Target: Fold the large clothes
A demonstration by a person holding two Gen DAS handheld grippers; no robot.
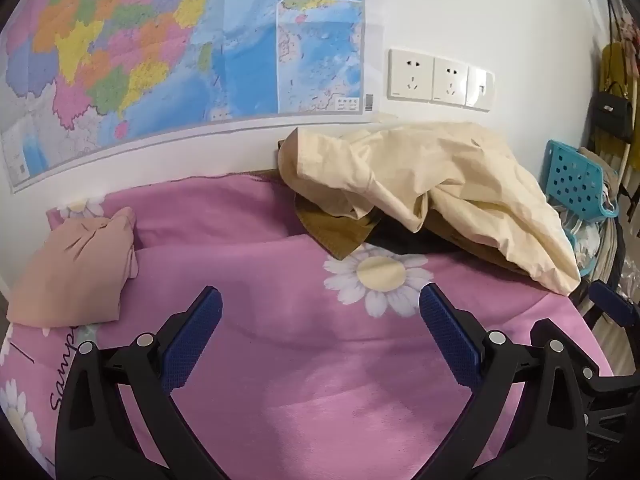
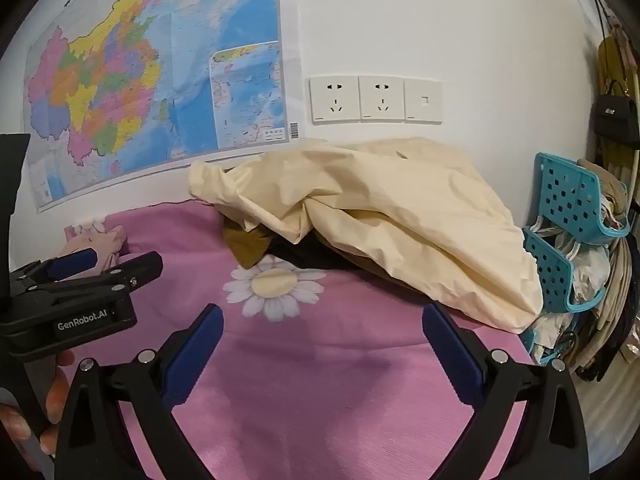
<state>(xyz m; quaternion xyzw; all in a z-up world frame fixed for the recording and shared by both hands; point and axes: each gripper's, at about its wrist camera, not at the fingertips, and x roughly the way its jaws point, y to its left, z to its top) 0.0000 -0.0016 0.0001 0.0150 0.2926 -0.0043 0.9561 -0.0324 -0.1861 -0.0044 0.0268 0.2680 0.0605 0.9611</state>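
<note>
Counts, both wrist views.

Grippers: two, left gripper (image 1: pixel 320 300) and right gripper (image 2: pixel 322 318), two blue pads each.

Clothes: one cream garment (image 1: pixel 432 184) heaped at centre right; one brown garment (image 1: pixel 340 232) partly under it; one dark item below the heap, kind unclear; one folded pink garment (image 1: pixel 76 272) at left.

Sheet (image 1: pixel 304 360): one, pink; one full daisy print (image 1: pixel 374 280) at centre, partial ones at left edge.

Wall: one map (image 1: pixel 160 52) upper left; three wall plates (image 2: pixel 376 99), two of them sockets.

Baskets (image 2: pixel 572 216): two, teal, right edge.

Handbag (image 2: pixel 616 118): one, black.

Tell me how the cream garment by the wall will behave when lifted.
The cream garment lies crumpled in soft folds, so it will probably droop limply. It overlaps the brown cloth, so that may drag along.
</note>
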